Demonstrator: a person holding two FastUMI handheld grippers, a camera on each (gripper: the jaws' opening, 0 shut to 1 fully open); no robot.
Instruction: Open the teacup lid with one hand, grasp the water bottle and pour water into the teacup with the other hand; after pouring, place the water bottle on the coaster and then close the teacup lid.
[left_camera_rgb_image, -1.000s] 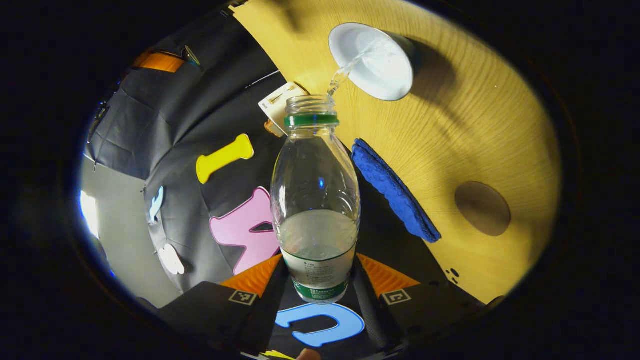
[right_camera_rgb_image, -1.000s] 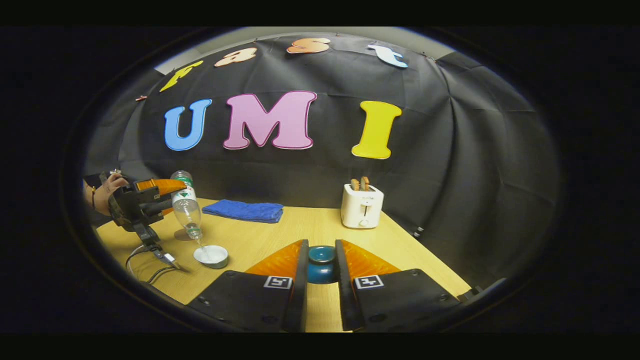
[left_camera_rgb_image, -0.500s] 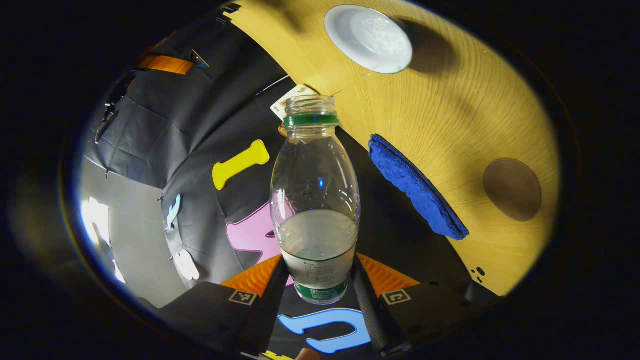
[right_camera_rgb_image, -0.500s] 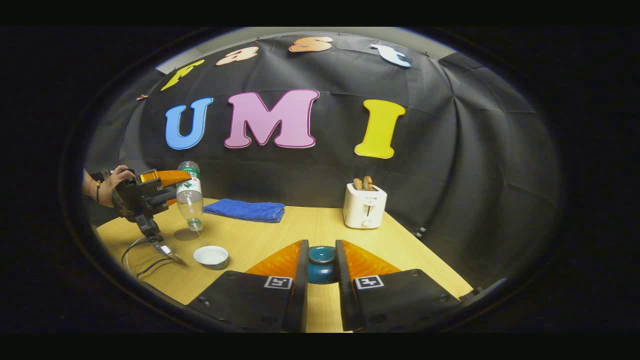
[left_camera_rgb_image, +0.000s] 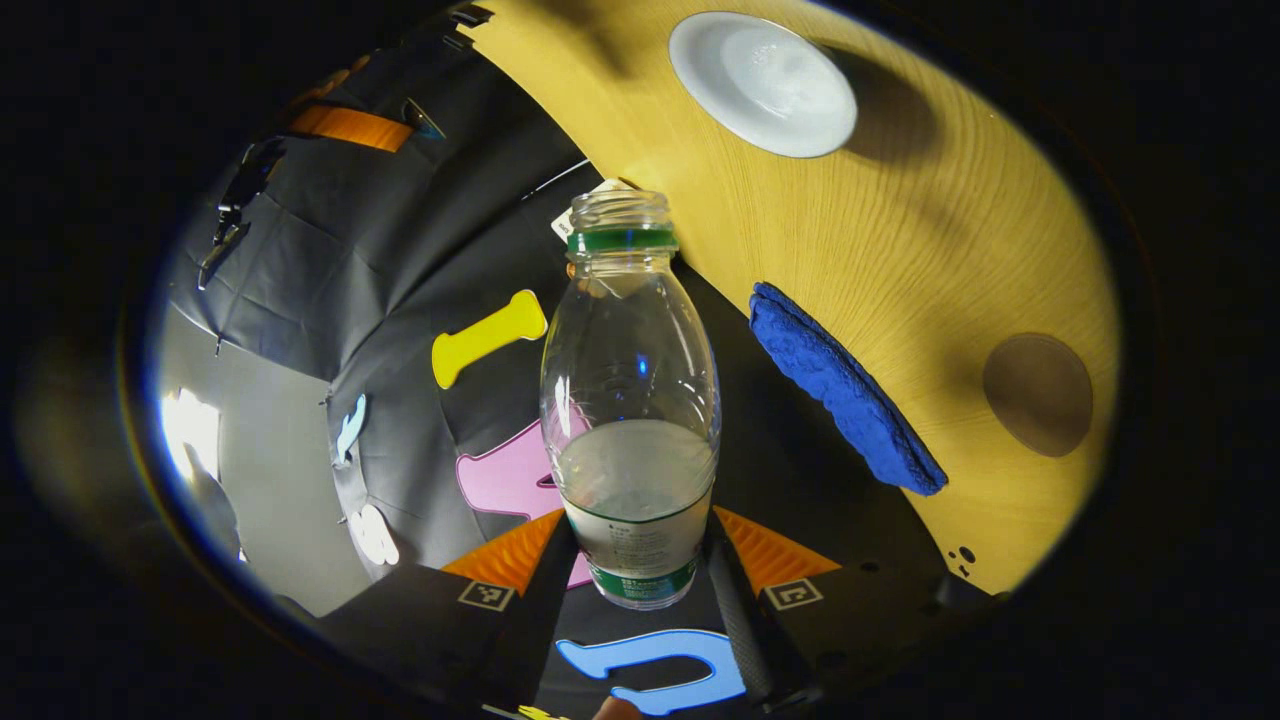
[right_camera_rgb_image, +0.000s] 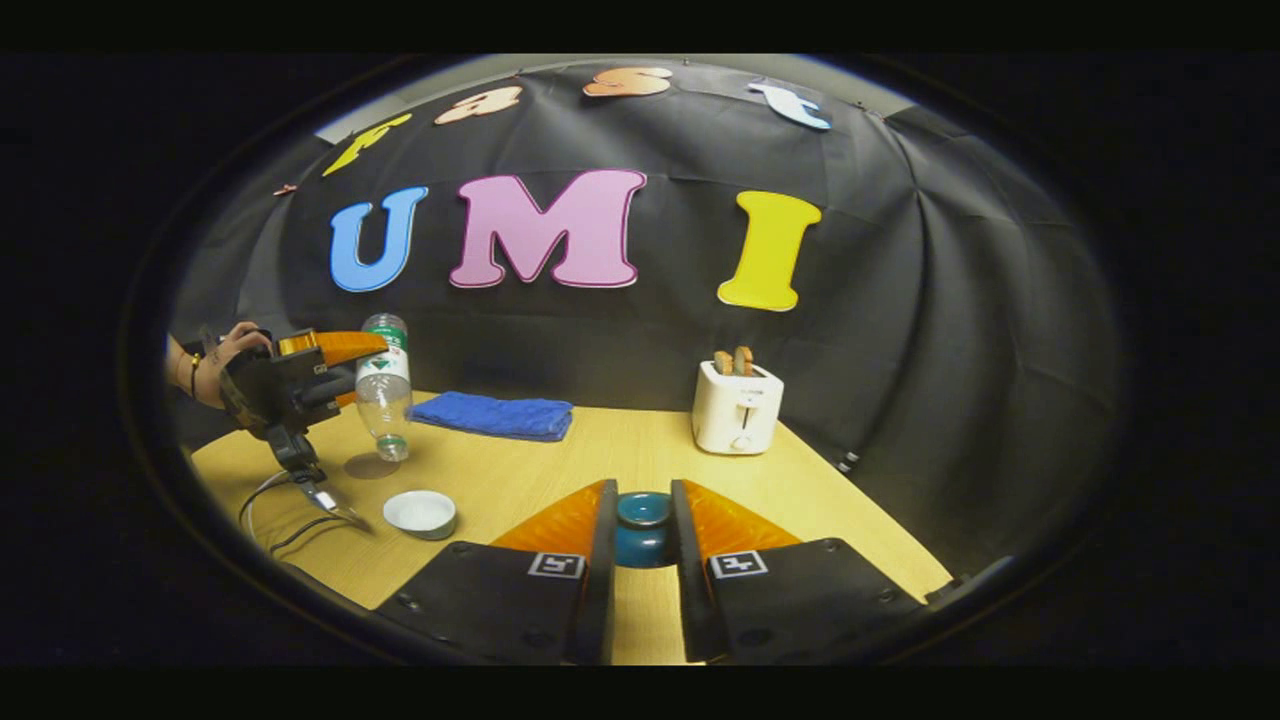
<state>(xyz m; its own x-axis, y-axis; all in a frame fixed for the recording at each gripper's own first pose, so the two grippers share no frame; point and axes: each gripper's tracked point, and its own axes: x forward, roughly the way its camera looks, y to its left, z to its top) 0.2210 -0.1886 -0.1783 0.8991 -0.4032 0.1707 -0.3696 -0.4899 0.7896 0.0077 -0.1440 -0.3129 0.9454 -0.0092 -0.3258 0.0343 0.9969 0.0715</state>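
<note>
Seen from the left gripper view, the left gripper (left_camera_rgb_image: 637, 560) pinches the lower body of a clear water bottle (left_camera_rgb_image: 630, 400), one finger pressed to each side near its label, so the bottle runs straight ahead out of the jaws with its uncapped mouth farthest away. Water sits pooled at the base end, close to the jaws, and none runs from the mouth. Beyond the mouth and a little to the right lies the white teacup (left_camera_rgb_image: 763, 84), open, on the wooden table (left_camera_rgb_image: 930, 240). Off to the right of the jaws lies the round brown coaster (left_camera_rgb_image: 1038, 394), with a folded blue cloth (left_camera_rgb_image: 845, 390) between it and the bottle. In the right gripper view, the right gripper (right_camera_rgb_image: 641, 545) is closed on the dark teal teacup lid (right_camera_rgb_image: 642, 527), held between its fingers just above the table; far off to the left of those jaws the other gripper holds the bottle in the air, mouth downward and tilted, above and behind the cup, near the coaster. A white toaster (right_camera_rgb_image: 737, 406) stands ahead and slightly right. Pouring looks finished, so the step in hand is likely setting the bottle on the coaster. To do it well, bring the bottle fully upright first, base down, so no water spills from the open mouth; carry it over the coaster, clear of the cloth; lower until the base rests flat and centred, and only then spread the fingers. The lid should wait until the bottle stands free.
</note>
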